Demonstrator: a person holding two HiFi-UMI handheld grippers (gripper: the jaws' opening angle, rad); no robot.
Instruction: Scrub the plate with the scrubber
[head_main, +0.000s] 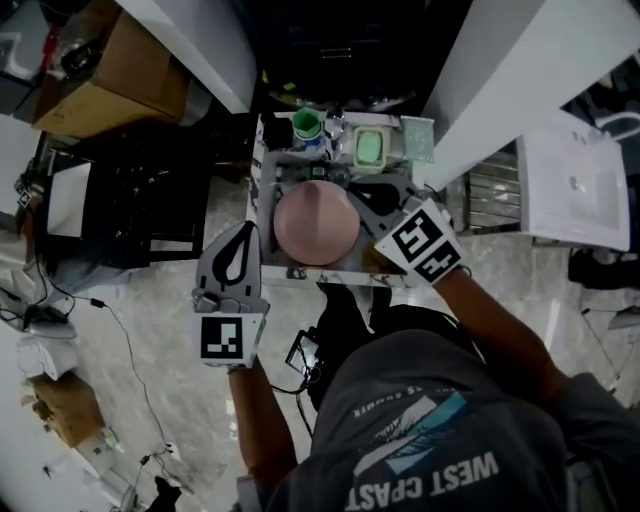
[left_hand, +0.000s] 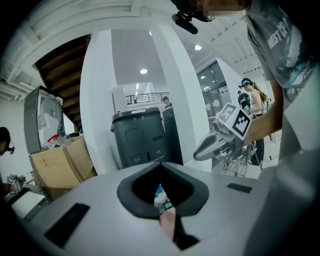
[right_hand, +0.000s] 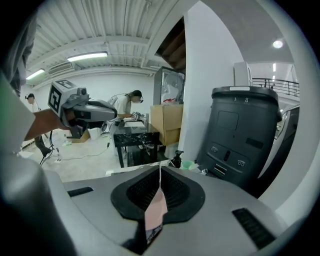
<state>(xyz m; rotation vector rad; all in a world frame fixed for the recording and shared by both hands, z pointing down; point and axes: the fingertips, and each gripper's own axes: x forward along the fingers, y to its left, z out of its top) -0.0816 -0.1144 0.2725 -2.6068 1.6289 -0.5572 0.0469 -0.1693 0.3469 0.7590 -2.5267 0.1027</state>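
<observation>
While a person in a grey T-shirt (head_main: 430, 430) stands over a small white tabletop (head_main: 340, 275), the pink plate (head_main: 315, 225) lies in the middle of it, close to the near edge. The shirt's back print shows upside down in the head view: "WEST" is plain, and the second word appears to read "COAST".

The left claw (head_main: 244, 230) hangs by the tabletop's near left corner, just beside the plate's left rim. Its jaws are clenched tip to tip with nothing between them. The right claw (head_main: 355, 190) sits above the plate's far right rim, its jaws likewise pressed together and empty. In the right gripper view, only a sliver of the pink plate shows through the slit between them. Each claw carries a cube with black-and-white square markers, the left cube (head_main: 228, 338) toward the person and the right cube (head_main: 425, 243) over the tabletop's near right corner.

The green scrubber (head_main: 372, 148) rests in a pale tray at the far edge, right of centre and well apart from both claws. A green cup (head_main: 306, 125) stands to its left. Beyond the tabletop, a dark grey bin (right_hand: 245, 135) bears the figure "8" on its lid.
</observation>
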